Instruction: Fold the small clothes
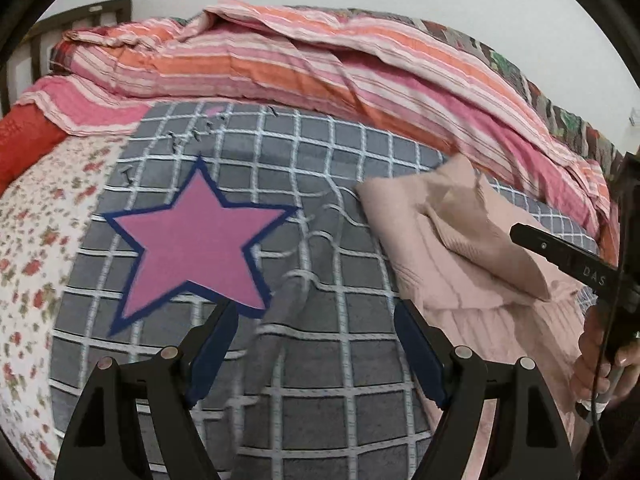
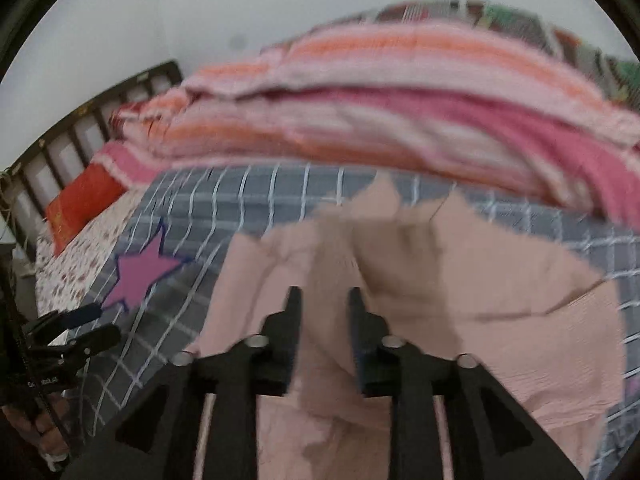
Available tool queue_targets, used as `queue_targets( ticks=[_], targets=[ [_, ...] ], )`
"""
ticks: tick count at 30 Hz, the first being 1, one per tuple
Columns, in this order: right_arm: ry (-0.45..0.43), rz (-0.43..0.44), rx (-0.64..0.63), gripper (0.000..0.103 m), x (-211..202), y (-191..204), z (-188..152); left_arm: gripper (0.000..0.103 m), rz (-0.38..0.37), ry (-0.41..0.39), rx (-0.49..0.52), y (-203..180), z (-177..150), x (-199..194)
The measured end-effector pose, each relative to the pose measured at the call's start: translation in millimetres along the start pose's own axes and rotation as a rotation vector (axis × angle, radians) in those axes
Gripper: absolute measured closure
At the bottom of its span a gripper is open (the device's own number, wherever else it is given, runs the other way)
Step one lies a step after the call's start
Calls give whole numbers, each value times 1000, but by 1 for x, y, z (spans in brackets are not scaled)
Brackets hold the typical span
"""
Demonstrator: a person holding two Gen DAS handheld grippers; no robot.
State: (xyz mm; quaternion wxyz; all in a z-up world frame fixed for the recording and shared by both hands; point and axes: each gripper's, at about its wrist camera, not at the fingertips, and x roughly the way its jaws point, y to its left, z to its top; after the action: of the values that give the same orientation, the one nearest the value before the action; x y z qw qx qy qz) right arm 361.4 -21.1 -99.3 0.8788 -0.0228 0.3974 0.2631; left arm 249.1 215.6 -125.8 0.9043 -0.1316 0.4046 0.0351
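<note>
Left wrist view: left gripper spread wide, empty, above grey checked blanket near pink star, likely kept clear. Pink garment partly folded at right on the blanket. Right wrist view, blurred: right gripper partly parted over the garment, seemingly released; no pinch visible.

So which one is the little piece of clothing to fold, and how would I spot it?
Find the grey checked blanket with the pink star spread over the bed. The pale pink garment lies rumpled on that blanket, away from the star, in front of the striped quilt. It is the only plain, patternless cloth there.
</note>
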Motion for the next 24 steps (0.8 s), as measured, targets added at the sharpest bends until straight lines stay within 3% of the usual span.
queue_targets(
  ticks=[1, 3, 4, 9, 14, 21, 24],
  targets=[
    [5, 3, -1, 63, -2, -2, -3, 24, -13, 5, 1, -2, 0, 1],
    [-16, -3, -13, 46, -14, -11, -9, 24, -38, 18, 3, -9, 2, 5],
    [-31, -13, -18, 44, -22, -17, -12, 24, -50, 21, 8, -14, 3, 7],
    [-105, -132, -9, 42, -78, -71, -36, 26, -131, 26, 54, -48, 13, 11],
    [-57, -338, 56, 41, -105, -140, -72, 26, -190, 39, 80, -86, 26, 25],
    [6, -316, 132, 41, -93, -176, -94, 24, -187, 129, 71, -152, 54, 73],
    [-7, -294, 138, 41, -90, -178, -94, 23, -111, 164, 65, -174, 62, 97]
  ],
)
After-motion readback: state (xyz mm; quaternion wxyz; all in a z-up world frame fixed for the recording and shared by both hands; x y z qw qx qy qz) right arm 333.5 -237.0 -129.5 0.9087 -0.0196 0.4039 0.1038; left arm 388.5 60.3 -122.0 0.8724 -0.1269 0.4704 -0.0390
